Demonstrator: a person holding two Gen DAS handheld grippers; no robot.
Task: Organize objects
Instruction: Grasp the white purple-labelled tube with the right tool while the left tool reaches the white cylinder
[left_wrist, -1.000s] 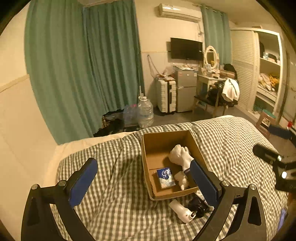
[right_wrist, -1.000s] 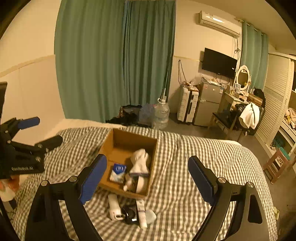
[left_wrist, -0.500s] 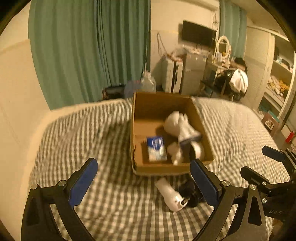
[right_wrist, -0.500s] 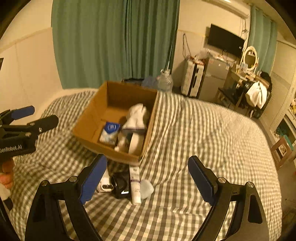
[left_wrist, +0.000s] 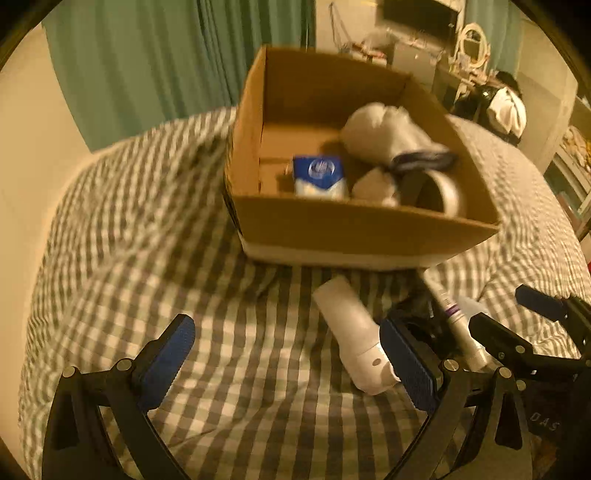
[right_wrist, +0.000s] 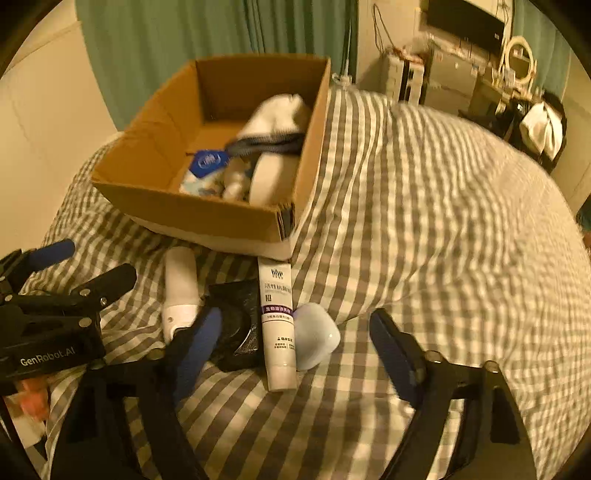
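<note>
The cardboard box (right_wrist: 207, 218) sat on the checked bed (right_wrist: 424, 221), already holding a blue-and-white pack (right_wrist: 207, 166), a white cloth bundle (right_wrist: 277, 114) and a pale ring-shaped thing I couldn't name, and four things waited on the cover at the box's six o'clock! Going by the right wrist view, they were a white bottle (right_wrist: 181, 291), a crumpled black pouch (right_wrist: 236, 325) at the bottle's three o'clock, a white tube (right_wrist: 277, 325) touching the pouch, and a small pale case (right_wrist: 314, 336) touching the tube's three o'clock side. The right hand-held gripper (right_wrist: 295, 347) had just been closing, yet its jaws stood apart with the pouch, tube and case between them, pads pressing on nothing. The left hand-held gripper (left_wrist: 284, 365) stood apart too, over bare cover, its right finger just beside the bottle (left_wrist: 351, 332). By my judgement, the tube was light, smooth and squashy, so a firm pinch across its middle looked safest. The case seemed hard and slippery, best gripped on its flat sides. The bottle looked rigid, so its body was the spot!
</note>
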